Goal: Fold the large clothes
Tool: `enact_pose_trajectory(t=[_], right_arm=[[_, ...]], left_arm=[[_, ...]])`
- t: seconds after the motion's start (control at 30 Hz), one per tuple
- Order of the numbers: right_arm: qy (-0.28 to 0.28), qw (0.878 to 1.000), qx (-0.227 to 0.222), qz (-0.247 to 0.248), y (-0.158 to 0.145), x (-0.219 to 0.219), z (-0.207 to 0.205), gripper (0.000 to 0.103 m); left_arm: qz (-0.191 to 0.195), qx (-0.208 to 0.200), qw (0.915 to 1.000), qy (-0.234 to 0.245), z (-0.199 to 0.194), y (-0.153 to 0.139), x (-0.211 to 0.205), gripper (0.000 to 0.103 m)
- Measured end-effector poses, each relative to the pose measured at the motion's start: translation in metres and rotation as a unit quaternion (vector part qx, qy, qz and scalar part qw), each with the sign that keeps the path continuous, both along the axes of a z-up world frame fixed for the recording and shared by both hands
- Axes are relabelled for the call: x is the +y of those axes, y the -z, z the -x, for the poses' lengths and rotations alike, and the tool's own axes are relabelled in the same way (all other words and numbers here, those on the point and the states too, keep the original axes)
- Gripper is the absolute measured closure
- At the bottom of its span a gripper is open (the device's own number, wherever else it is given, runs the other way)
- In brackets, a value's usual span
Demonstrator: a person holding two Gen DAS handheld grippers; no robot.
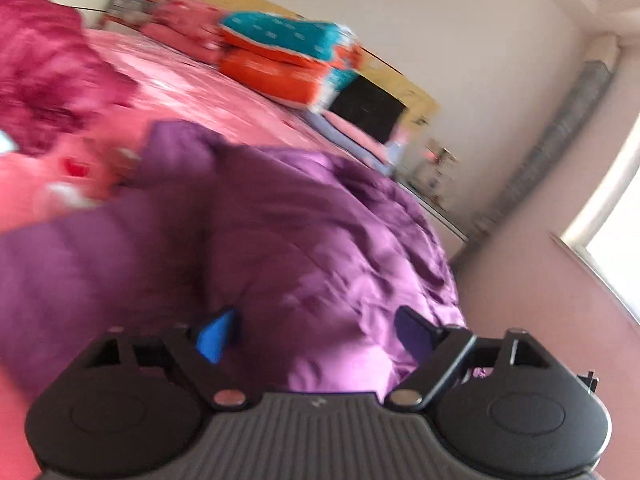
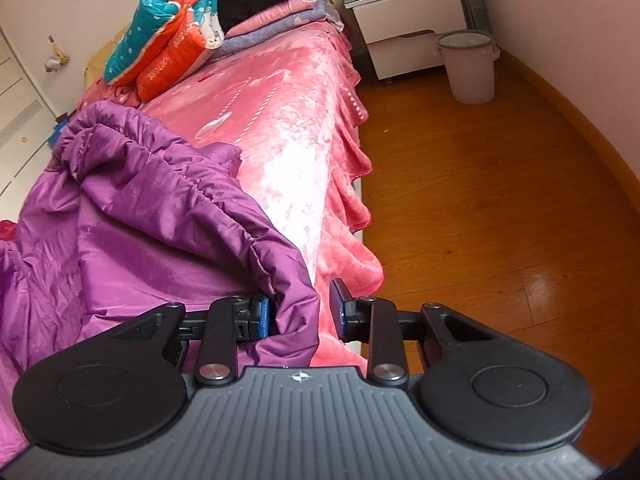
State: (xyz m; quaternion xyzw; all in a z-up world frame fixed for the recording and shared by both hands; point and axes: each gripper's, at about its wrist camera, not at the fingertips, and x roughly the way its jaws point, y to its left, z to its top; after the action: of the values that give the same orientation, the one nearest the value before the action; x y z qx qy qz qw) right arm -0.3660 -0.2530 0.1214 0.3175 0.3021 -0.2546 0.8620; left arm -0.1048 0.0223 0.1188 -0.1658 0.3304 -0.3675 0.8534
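Purple quilted satin jacket (image 2: 132,216) on the pink plush bed (image 2: 280,120): soft, slippery.
Left tongs (image 1: 316,334) released; right tongs (image 2: 302,312) loosely straddle its gathered hem, the best hold.

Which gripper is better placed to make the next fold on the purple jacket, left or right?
Likely the right gripper: the purple jacket's gathered edge already lies between its jaws at the bed's near side. The left gripper hangs wide open over the fabric, holding nothing.

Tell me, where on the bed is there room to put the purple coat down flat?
The bare stretch of pink bedspread between the purple coat and the orange-and-teal quilt. The head end is crowded with that quilt and folded blankets.
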Motion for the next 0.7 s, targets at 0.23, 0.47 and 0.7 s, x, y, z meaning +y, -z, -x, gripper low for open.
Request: enact_pose_trajectory(t=[0.23,0.47,0.7], right_arm=[[0.013,0.999,-0.033,-0.015,-0.006,-0.011,0.023,0.015],[0.017,0.999,-0.041,0.032,-0.028,-0.007,0.038,0.004],[0.034,0.996,-0.072,0.037,-0.047,-0.014,0.062,0.002]], left_arm=[[0.023,-0.007,0.9881,0.152,0.039,0.01,-0.074,0.013],[-0.009,0.013,0.9584,0.285,0.096,0.027,-0.115,0.013],[-0.012,0.007,0.9677,0.252,0.097,0.002,-0.07,0.014]])
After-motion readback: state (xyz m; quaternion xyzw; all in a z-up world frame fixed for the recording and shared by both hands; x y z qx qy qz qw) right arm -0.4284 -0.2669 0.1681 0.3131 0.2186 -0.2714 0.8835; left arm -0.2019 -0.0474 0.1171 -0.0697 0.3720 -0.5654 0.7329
